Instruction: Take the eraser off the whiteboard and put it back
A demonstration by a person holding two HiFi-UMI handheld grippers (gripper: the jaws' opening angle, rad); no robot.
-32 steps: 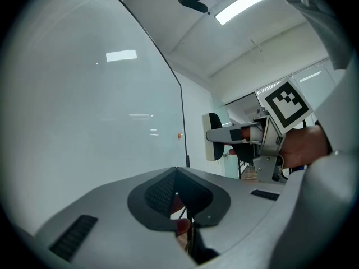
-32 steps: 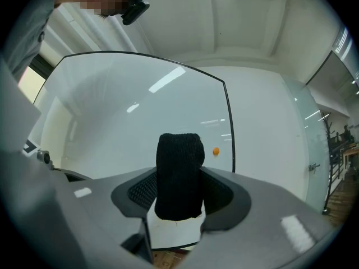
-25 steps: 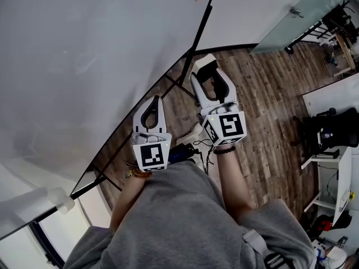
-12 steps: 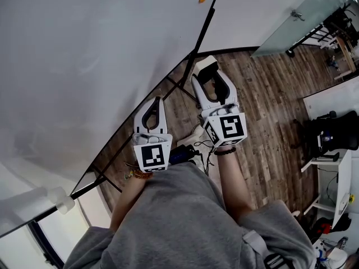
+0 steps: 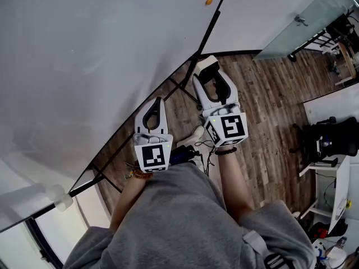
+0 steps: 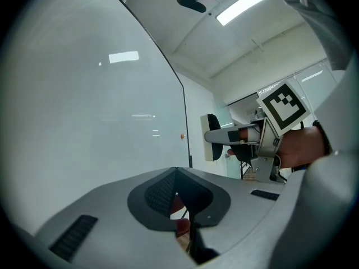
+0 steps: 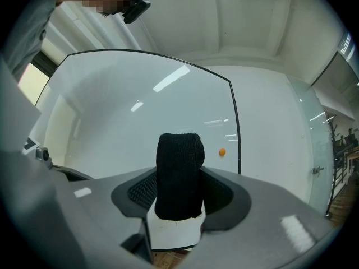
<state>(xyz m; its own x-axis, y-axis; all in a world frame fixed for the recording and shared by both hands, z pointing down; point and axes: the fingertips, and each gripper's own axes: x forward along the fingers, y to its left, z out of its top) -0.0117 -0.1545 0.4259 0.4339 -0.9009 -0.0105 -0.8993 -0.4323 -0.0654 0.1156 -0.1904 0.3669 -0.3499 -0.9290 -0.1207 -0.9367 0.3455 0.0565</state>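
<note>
The eraser (image 5: pixel 205 66) has a white body and a black felt face (image 7: pixel 179 172). It stands between the jaws of my right gripper (image 5: pixel 213 74), which is shut on it a short way in front of the whiteboard (image 5: pixel 84 66). In the right gripper view the felt rises upright between the jaws of the right gripper (image 7: pixel 178 192), with the board (image 7: pixel 140 111) behind it. My left gripper (image 5: pixel 152 106) hangs lower left of the right one, shut and empty. The left gripper view shows the left gripper (image 6: pixel 175 175) with its jaws meeting, and the eraser (image 6: pixel 215 138) off to the right.
A small orange magnet (image 5: pixel 208 1) sticks near the whiteboard's black right edge. The board's black stand legs (image 5: pixel 179 86) spread over the wooden floor below the grippers. A glass panel (image 5: pixel 297 21) and a desk with a black chair (image 5: pixel 331 133) stand to the right.
The head view has shifted slightly. Both grippers keep their places, and the eraser stays in the right one.
</note>
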